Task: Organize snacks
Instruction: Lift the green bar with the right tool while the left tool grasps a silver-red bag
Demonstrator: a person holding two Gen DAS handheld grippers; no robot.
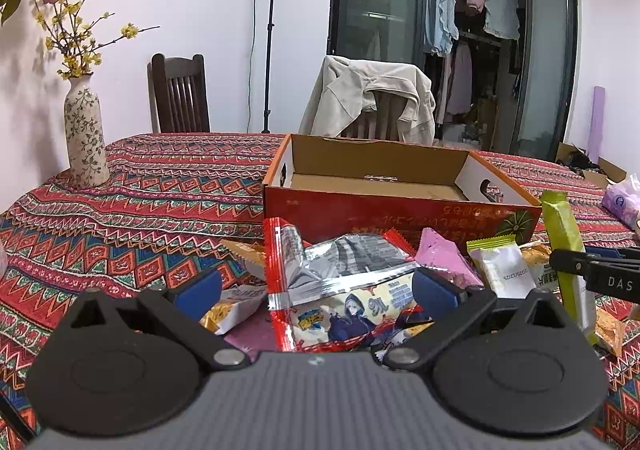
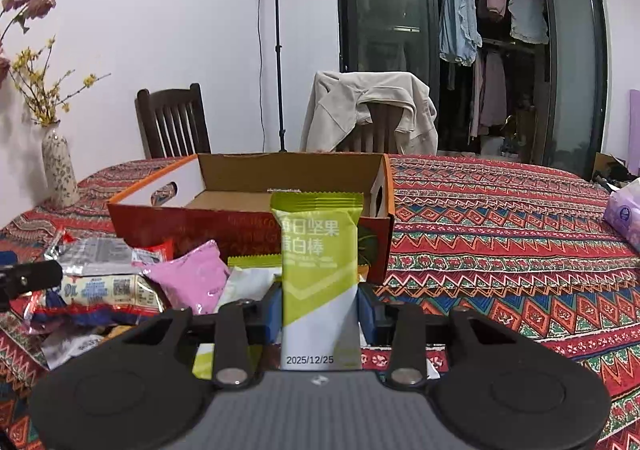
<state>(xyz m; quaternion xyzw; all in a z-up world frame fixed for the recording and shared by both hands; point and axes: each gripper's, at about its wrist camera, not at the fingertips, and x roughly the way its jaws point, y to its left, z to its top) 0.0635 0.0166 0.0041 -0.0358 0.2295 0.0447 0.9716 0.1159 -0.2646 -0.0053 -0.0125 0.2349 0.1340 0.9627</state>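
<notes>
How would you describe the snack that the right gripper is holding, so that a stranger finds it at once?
Find the open red cardboard box on the patterned tablecloth; a heap of snack packets lies before it. At the heap's right end, the right gripper pinches a packet standing upright, the green and white bar. Unlike the pink packet beside it, it bears a printed date.

The cardboard box (image 2: 256, 205) stood open-topped, its interior nearly bare, so entry from above was free. Its near red wall (image 1: 400, 217) rose directly behind the heap of snack packets (image 1: 352, 282), blocking any level path forward. The right gripper (image 2: 320, 310) gripped an upright green bar packet (image 2: 320, 250) just in front of that wall. Patterned tablecloth (image 2: 500, 250) right of the box lay clear. A vase (image 1: 85, 137) stood well left, apart from the heap.
</notes>
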